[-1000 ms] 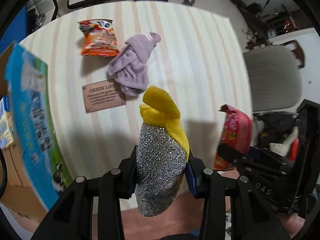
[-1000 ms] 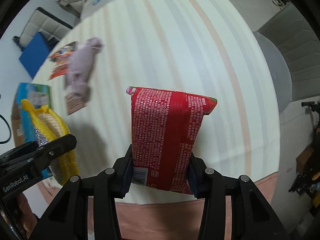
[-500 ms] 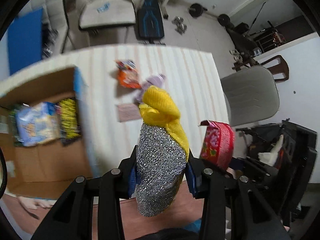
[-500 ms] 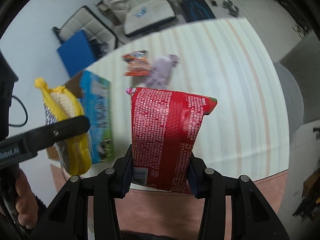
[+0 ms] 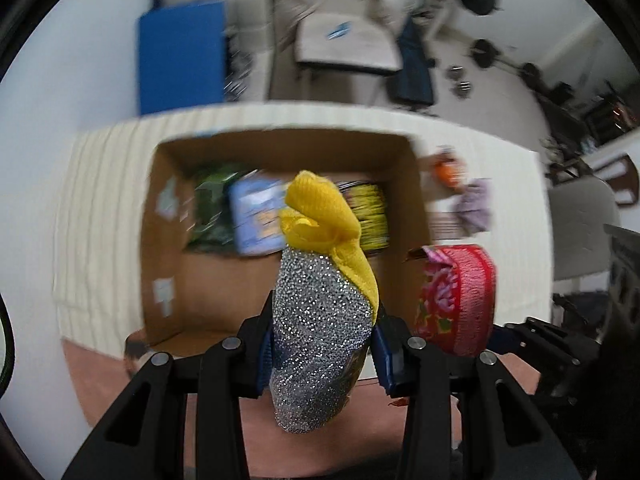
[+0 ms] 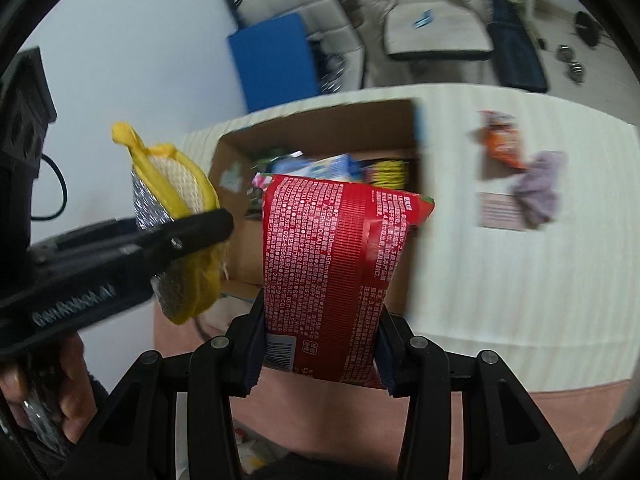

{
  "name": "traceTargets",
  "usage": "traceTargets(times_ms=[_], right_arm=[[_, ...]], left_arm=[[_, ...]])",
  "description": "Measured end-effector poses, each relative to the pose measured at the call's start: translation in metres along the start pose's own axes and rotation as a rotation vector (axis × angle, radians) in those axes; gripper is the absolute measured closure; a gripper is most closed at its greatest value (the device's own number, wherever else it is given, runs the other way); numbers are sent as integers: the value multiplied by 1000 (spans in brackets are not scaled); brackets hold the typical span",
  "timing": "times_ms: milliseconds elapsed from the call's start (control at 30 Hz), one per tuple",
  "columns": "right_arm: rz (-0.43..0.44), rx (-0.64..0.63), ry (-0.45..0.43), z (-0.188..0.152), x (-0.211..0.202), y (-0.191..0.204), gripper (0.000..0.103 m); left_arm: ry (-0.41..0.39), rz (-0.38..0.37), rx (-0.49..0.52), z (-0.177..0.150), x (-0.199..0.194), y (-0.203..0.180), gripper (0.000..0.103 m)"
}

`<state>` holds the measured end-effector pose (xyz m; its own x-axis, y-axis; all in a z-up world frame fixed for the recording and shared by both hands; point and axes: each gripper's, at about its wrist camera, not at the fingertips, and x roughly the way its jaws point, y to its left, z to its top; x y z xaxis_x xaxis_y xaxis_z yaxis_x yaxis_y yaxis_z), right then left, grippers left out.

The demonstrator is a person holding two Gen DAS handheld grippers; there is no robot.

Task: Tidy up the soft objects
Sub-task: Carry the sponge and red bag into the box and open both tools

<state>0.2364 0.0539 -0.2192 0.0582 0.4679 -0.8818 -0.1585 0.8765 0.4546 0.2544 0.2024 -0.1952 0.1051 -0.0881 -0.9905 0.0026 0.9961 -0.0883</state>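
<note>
Both grippers have swung from the striped table to above the open cardboard box point(image 5: 280, 280), now centred in view. Left gripper point(image 5: 322, 328) clamps a silver-and-yellow sponge point(image 5: 320, 312); right gripper point(image 6: 320, 344) clamps a red packet point(image 6: 332, 272). Carrying step: next, lower and release both inside beside the 3 packets. Packet crinkled, sponge glittery and squashed.

white walls point(image 6: 132, 32), dumbbells point(image 5: 460, 84) on floor

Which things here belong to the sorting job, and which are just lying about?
Job: scouring sponge in left tongs; red packet in right tongs; cardboard box; purple cloth; orange packet.
Lying about: card, blue mat.
</note>
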Motion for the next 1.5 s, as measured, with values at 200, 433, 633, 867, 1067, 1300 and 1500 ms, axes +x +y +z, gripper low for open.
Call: traceTargets(times_ms=[200,433,633,867,1067,1300,1500], right_arm=[[-23,9,99,19,86,32,55],[-69,43,179,26,163,37,55],[-83,63,223,25,200,36,55],[-109,66,230,23,206,30,9],[-166,64,197,23,184,20,3],[-219,42,176,9,149,9,0],[-278,6,134,3,111,32,0]], left_arm=[[142,33,-103,15,70,76,66],[253,54,-134,27,124,118,66],[347,50,-145,30,151,127,62],[340,59,-159,25,156,137,35],[291,59,-162,14,137,136,13],[227,72,-151,-10,112,128,5],[135,85,-144,-32,78,117,5]])
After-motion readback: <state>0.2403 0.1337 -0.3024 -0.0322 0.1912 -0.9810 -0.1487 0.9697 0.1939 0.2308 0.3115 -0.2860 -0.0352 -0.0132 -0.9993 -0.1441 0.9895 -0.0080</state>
